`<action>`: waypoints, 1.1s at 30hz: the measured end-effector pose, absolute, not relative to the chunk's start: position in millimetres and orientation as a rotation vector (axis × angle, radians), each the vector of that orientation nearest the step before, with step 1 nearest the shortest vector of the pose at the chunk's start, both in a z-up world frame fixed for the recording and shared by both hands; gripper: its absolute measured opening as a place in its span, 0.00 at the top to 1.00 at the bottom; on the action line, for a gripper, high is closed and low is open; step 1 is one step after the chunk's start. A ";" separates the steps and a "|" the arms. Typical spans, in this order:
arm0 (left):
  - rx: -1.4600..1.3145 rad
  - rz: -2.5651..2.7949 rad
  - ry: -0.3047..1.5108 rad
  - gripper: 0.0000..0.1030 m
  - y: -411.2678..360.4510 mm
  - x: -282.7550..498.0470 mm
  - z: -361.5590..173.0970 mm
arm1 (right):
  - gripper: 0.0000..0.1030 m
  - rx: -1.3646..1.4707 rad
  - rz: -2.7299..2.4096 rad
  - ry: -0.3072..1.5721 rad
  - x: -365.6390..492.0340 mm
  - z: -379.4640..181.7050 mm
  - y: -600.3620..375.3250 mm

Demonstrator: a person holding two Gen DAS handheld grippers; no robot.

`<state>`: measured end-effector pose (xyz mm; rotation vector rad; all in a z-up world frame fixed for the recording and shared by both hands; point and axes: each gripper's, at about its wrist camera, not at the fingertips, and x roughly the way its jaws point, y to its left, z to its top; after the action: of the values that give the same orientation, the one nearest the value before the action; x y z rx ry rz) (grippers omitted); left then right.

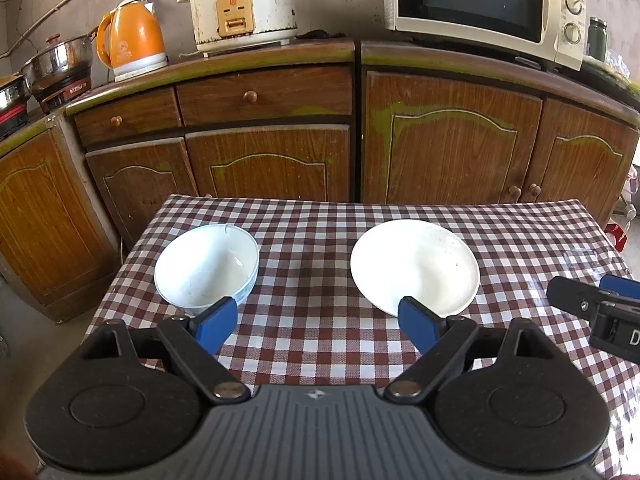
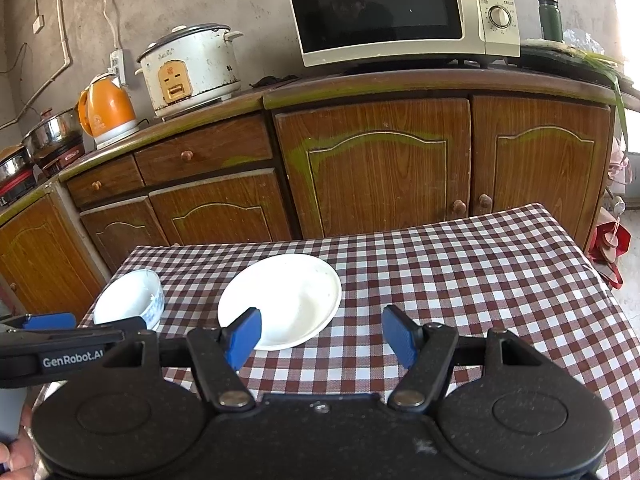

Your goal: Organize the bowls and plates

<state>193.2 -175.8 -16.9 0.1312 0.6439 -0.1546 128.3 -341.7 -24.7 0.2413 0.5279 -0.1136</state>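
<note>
A white bowl [image 1: 206, 268] [image 2: 130, 300] with a blue pattern on its outside stands at the left of the checked table [image 1: 312, 248] [image 2: 460, 280]. To its right lies a white plate [image 1: 414, 266] [image 2: 282, 298]. My left gripper [image 1: 316, 322] hovers open above the cloth, level with the gap between bowl and plate, nothing between its blue pads. My right gripper [image 2: 320, 334] is open too, just right of the plate's near edge, empty. In the left wrist view the right gripper [image 1: 600, 300] shows at the right edge; in the right wrist view the left gripper [image 2: 60, 332] shows at the left edge.
Wooden cabinets [image 1: 440, 140] stand close behind the table. On their top sit an orange kettle [image 1: 134, 42], a white rice cooker [image 1: 244, 4], a microwave [image 1: 484, 4], a green flask [image 2: 550, 18] and steel pots [image 1: 60, 60]. A hand [image 2: 16, 452] shows at lower left.
</note>
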 end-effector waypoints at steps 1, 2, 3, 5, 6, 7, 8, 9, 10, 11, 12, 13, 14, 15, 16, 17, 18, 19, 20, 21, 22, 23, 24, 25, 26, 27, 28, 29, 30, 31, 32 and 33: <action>0.131 -0.154 0.645 0.13 -175.9 193.8 -17.7 | 0.23 0.243 -0.113 0.528 129.1 -25.6 -342.4; 0.132 -0.154 0.646 0.13 -176.2 194.5 -18.3 | 0.23 0.244 -0.113 0.528 130.1 -26.1 -343.1; 0.132 -0.154 0.647 0.13 -176.5 195.5 -18.8 | 0.23 0.245 -0.113 0.529 131.0 -27.0 -343.8; 0.133 -0.154 0.648 0.13 -177.0 196.0 -19.2 | 0.23 0.247 -0.112 0.531 132.6 -28.4 -344.2; 0.134 -0.154 0.649 0.13 -177.6 197.0 -19.6 | 0.23 0.248 -0.113 0.532 133.4 -29.1 -344.5; 0.134 -0.153 0.649 0.13 -178.0 197.7 -20.1 | 0.23 0.249 -0.113 0.532 133.9 -29.5 -344.5; 0.134 -0.154 0.650 0.13 -178.5 198.6 -20.7 | 0.23 0.249 -0.113 0.532 134.2 -30.1 -344.7; 0.134 -0.154 0.651 0.13 -178.6 199.3 -21.2 | 0.23 0.250 -0.113 0.533 134.8 -30.9 -345.4; 0.134 -0.152 0.652 0.13 -178.9 200.1 -21.9 | 0.23 0.250 -0.113 0.534 135.5 -31.7 -345.7; 0.134 -0.153 0.654 0.13 -179.2 200.7 -22.7 | 0.23 0.251 -0.113 0.536 136.3 -32.6 -345.9; 0.134 -0.154 0.656 0.13 -179.3 201.2 -23.4 | 0.23 0.252 -0.113 0.538 137.2 -33.1 -345.8; 0.135 -0.154 0.658 0.13 -179.7 202.0 -24.4 | 0.23 0.252 -0.113 0.539 137.8 -33.9 -346.3; 0.135 -0.153 0.659 0.13 -180.0 202.8 -25.1 | 0.23 0.252 -0.115 0.540 138.4 -34.6 -346.6; 0.135 -0.152 0.661 0.13 -180.2 203.8 -25.9 | 0.23 0.251 -0.117 0.542 139.1 -35.6 -346.8; 0.134 -0.152 0.663 0.13 -180.3 204.4 -26.4 | 0.23 0.250 -0.117 0.543 139.9 -36.5 -347.3; 0.135 -0.150 0.665 0.13 -180.5 205.3 -27.3 | 0.23 0.250 -0.118 0.545 140.9 -37.3 -347.9; 0.136 -0.149 0.666 0.13 -180.8 206.2 -28.1 | 0.23 0.251 -0.119 0.547 141.9 -38.2 -348.2; 0.136 -0.148 0.667 0.13 -180.8 207.1 -28.7 | 0.23 0.252 -0.119 0.549 143.3 -39.3 -348.9; 0.137 -0.147 0.668 0.13 -181.0 208.2 -29.3 | 0.23 0.253 -0.118 0.550 144.2 -40.2 -349.5; 0.135 -0.147 0.668 0.13 -181.1 209.2 -29.7 | 0.23 0.255 -0.120 0.552 145.3 -41.2 -350.4; 0.135 -0.146 0.669 0.13 -181.4 210.4 -30.1 | 0.23 0.257 -0.121 0.554 146.4 -41.9 -350.7; 0.135 -0.145 0.671 0.13 -181.6 211.5 -30.6 | 0.23 0.257 -0.120 0.555 147.5 -42.7 -351.4; 0.135 -0.145 0.672 0.13 -182.1 212.2 -31.0 | 0.23 0.257 -0.121 0.556 148.4 -43.6 -351.9; 0.137 -0.145 0.673 0.13 -182.9 213.5 -31.8 | 0.23 0.255 -0.121 0.556 149.3 -44.3 -352.2; 0.138 -0.145 0.673 0.13 -183.6 214.5 -32.4 | 0.23 0.255 -0.123 0.556 150.3 -45.0 -352.8; 0.140 -0.145 0.673 0.13 -184.4 215.4 -33.1 | 0.23 0.256 -0.123 0.557 151.1 -45.6 -353.4; 0.140 -0.146 0.673 0.13 -184.7 216.0 -33.7 | 0.23 0.256 -0.123 0.557 151.9 -46.1 -354.0; 0.139 -0.146 0.674 0.13 -184.6 215.9 -33.6 | 0.23 0.256 -0.123 0.556 152.5 -46.6 -354.4; 0.139 -0.148 0.675 0.13 -185.4 216.9 -34.3 | 0.23 0.255 -0.123 0.556 153.1 -47.1 -354.2; 0.140 -0.147 0.675 0.13 -186.0 217.9 -35.0 | 0.23 0.254 -0.122 0.557 153.9 -47.6 -354.4; 0.142 -0.147 0.675 0.13 -186.8 219.0 -35.8 | 0.23 0.252 -0.122 0.558 154.7 -48.1 -354.6; 0.145 -0.149 0.676 0.13 -187.7 219.9 -36.4 | 0.23 0.250 -0.122 0.559 155.7 -48.5 -354.6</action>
<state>219.9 -187.7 -36.4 0.1447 0.6761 -0.1490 155.7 -354.6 -48.5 0.2500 0.5591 -0.1221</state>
